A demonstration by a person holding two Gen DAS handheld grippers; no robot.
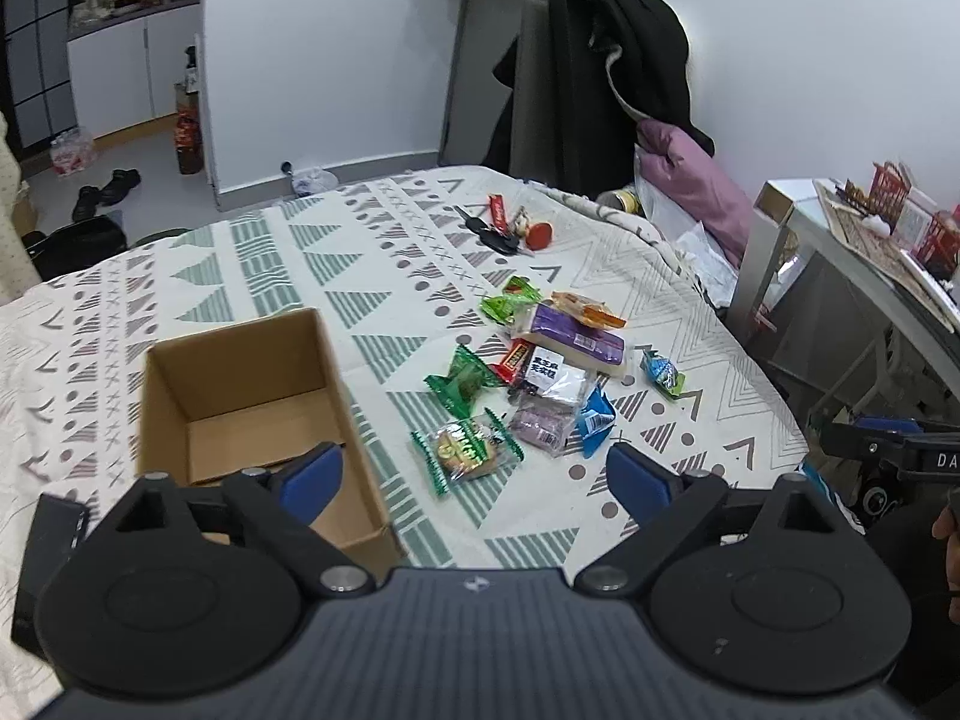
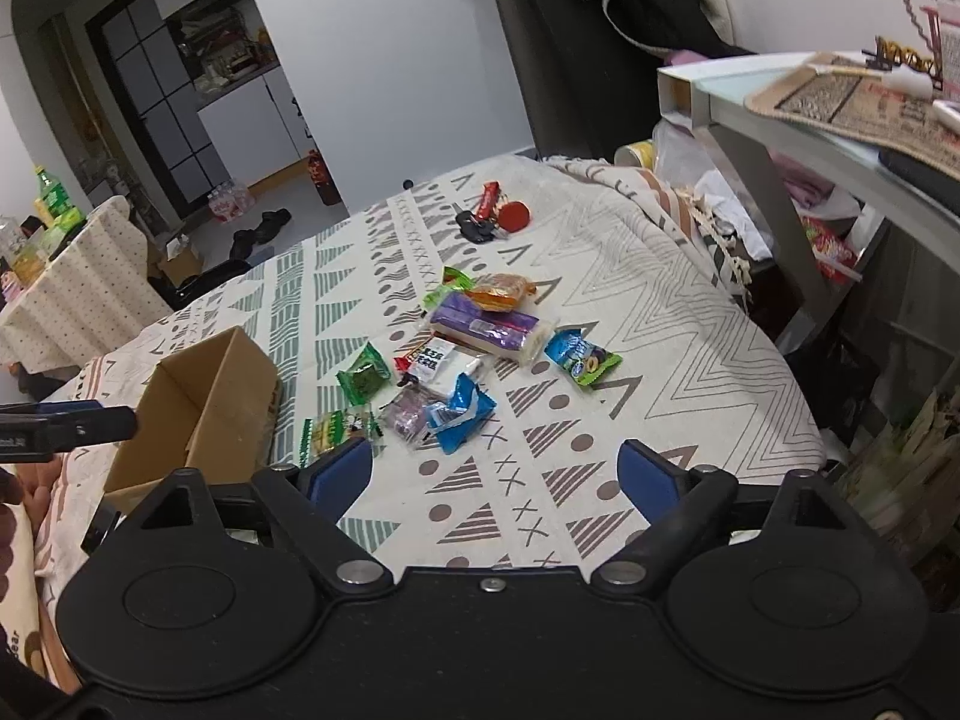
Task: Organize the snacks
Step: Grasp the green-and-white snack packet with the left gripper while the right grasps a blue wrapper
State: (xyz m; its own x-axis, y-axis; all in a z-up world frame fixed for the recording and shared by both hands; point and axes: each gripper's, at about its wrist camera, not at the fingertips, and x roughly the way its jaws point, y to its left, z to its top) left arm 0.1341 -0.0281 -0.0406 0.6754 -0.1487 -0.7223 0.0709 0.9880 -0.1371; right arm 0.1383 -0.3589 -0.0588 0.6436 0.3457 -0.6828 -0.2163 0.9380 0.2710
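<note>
An open, empty cardboard box [image 1: 252, 396] [image 2: 204, 402] stands on the patterned tablecloth, left of a scatter of snack packets. The pile holds a purple-and-white pack [image 1: 576, 339] [image 2: 486, 324], green packets [image 1: 465, 381] [image 2: 365, 373], a clear cookie packet [image 1: 465, 450] [image 2: 336, 429], a blue packet [image 1: 594, 420] [image 2: 459, 411] and others. My left gripper [image 1: 474, 477] is open, low over the near table edge, its left finger over the box's near corner. My right gripper [image 2: 495, 474] is open, nothing between its blue pads, just short of the pile.
Keys with a red tag [image 1: 510, 231] [image 2: 489, 219] lie at the table's far side. A chair draped with a black coat [image 1: 606, 84] stands beyond it. A glass side table [image 2: 804, 114] with clutter is at the right. A second covered table [image 2: 78, 276] sits far left.
</note>
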